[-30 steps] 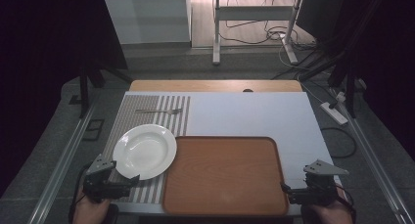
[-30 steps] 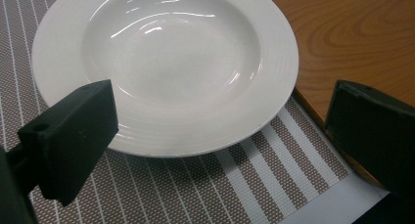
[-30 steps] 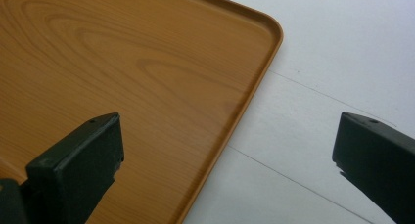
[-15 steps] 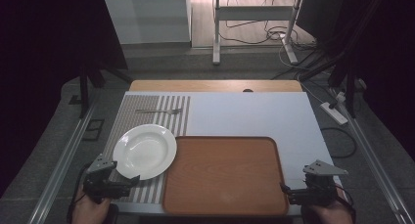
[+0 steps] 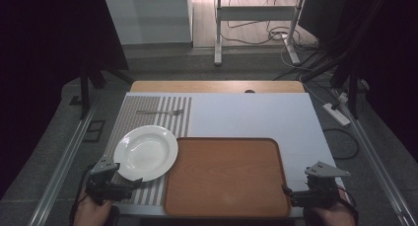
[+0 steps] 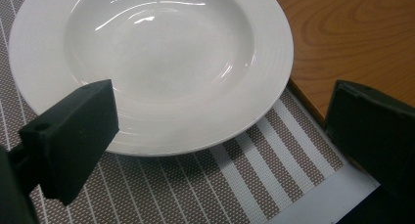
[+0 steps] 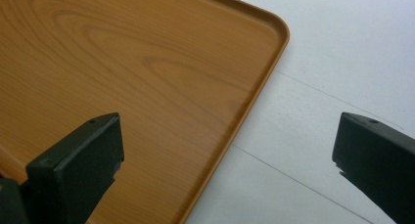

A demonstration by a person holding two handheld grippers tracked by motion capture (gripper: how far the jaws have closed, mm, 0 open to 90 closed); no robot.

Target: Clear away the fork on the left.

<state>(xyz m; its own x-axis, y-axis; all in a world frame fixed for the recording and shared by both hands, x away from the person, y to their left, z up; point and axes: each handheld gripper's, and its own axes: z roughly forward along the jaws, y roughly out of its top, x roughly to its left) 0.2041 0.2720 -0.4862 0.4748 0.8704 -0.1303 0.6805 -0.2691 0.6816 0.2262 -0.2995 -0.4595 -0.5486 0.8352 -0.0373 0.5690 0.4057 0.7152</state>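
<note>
At lower left, the left gripper (image 5: pixel 129 182) gapes wide beside the plate (image 5: pixel 146 152) rim; the right gripper (image 5: pixel 290 194), wide too, straddles the tray (image 5: pixel 224 176) edge lower right.

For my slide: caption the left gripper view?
Open left gripper poised at white plate beside wooden tray.

At the far end of the striped placemat (image 5: pixel 148 118), we are seeing a fork (image 5: pixel 160 112) lying crosswise, well apart from everything else. Beyond the white tabletop (image 5: pixel 256 115), cables (image 5: pixel 266 36) are trailing across the floor around a metal stand (image 5: pixel 256 18), and a power strip (image 5: pixel 336 114) is lying at right.
</note>
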